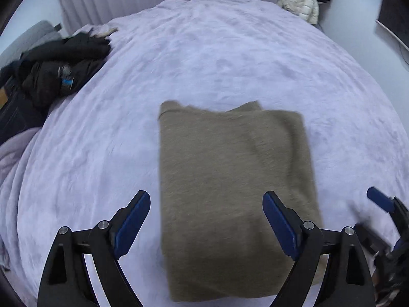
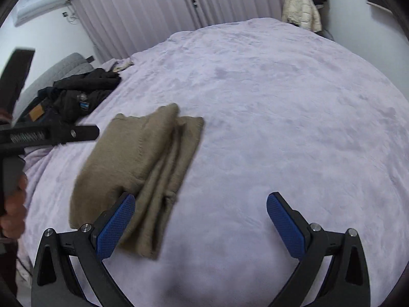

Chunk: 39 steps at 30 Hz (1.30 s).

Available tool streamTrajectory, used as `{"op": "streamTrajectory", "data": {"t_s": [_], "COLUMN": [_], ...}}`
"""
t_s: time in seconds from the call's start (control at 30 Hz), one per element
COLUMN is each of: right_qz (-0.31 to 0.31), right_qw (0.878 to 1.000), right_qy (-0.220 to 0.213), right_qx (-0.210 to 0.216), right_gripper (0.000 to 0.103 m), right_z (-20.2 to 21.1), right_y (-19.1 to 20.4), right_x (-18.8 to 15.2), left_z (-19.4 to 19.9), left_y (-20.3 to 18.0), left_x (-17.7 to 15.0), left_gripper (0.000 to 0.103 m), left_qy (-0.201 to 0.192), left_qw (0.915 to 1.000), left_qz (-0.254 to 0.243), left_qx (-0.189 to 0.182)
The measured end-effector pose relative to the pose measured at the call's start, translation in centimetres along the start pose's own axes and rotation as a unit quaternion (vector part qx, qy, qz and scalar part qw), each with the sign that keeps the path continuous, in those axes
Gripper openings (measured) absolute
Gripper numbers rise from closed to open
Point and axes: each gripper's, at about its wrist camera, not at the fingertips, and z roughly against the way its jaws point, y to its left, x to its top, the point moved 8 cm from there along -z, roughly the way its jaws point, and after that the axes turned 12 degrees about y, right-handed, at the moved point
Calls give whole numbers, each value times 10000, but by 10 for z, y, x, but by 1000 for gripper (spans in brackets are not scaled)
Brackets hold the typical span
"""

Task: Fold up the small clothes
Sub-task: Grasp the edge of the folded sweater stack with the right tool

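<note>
An olive-brown garment (image 1: 230,179) lies folded into a tall rectangle on the lilac bed cover (image 1: 204,64). My left gripper (image 1: 207,199) hangs over its near half, open wide, nothing between the blue pads. In the right wrist view the same folded garment (image 2: 133,166) lies left of centre, its layered edges facing right. My right gripper (image 2: 202,204) is open above bare cover, its left pad (image 2: 115,227) over the garment's near corner. The right gripper's tip (image 1: 381,202) shows at the left view's right edge. The left gripper's body and a hand (image 2: 12,204) show at the left.
A heap of dark clothes (image 1: 56,69) lies at the bed's left edge beside a grey cushion (image 2: 69,64). A cream padded jacket (image 1: 301,0) hangs at the far right. Pleated curtains (image 2: 143,7) close off the back. An air conditioner (image 2: 41,2) is on the wall.
</note>
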Motion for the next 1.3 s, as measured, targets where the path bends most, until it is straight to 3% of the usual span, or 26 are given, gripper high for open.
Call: {"op": "streamTrajectory", "data": {"t_s": [0.1,0.17,0.2,0.23,0.33,0.4,0.53,0.63,0.83,1.0,1.07,1.1,1.13,1.17,1.23,1.3], "right_qz": [214,220,136,37,-47,15,-180,-260,-401,-536,-411,-380,-393,-447,-325,-133], "right_qw": [9990,9984,9978,9967,9896,9909,9842,9794,9789,9736,9735,9748,9755,9749,9791,9823], "right_qy": [213,496,642,812,1372,1251,1273,1330,1584,1595,1684,1700,1736,1762,1357,907], "right_qx": [334,162,66,67,434,493,1215,1498,1227,1545,1494,1395,1291,1287,1480,1636], "right_gripper": [91,85,78,66,48,48,48,48,48,48,48,41,17,16,14,14], "right_z": [-29,-57,-70,-84,-111,-101,-76,-70,-91,-100,-111,-118,-122,-122,-98,-71], "right_y": [27,29,26,22,20,21,21,27,24,30,37,38,37,36,40,42], "right_x": [30,48,54,59,55,49,33,30,29,34,37,39,40,41,51,58], "left_z": [-25,-31,-32,-34,-33,-31,-51,-56,-55,-60,-64,-65,-64,-60,-41,-29], "left_y": [28,34,36,37,44,52,54,51,51,45,44,44,44,44,40,32], "left_x": [-25,-38,-43,-46,-49,-50,-52,-54,-57,-56,-56,-57,-57,-58,-56,-52], "left_gripper": [90,90,90,90,90,90,90,90,90,91,103,103,103,103,103,103], "left_qy": [239,269,229,189,-11,-121,96,128,173,210,231,242,303,356,162,-40], "left_qw": [9984,9968,9969,9978,9992,9984,9969,9960,9961,9968,9977,9979,9976,9969,9948,9967], "left_qz": [446,507,464,390,312,358,417,482,444,357,336,320,315,363,389,198], "left_qx": [-241,-553,-585,-493,-251,-432,-662,-746,-748,-682,-549,-516,-539,-605,-923,-786]}}
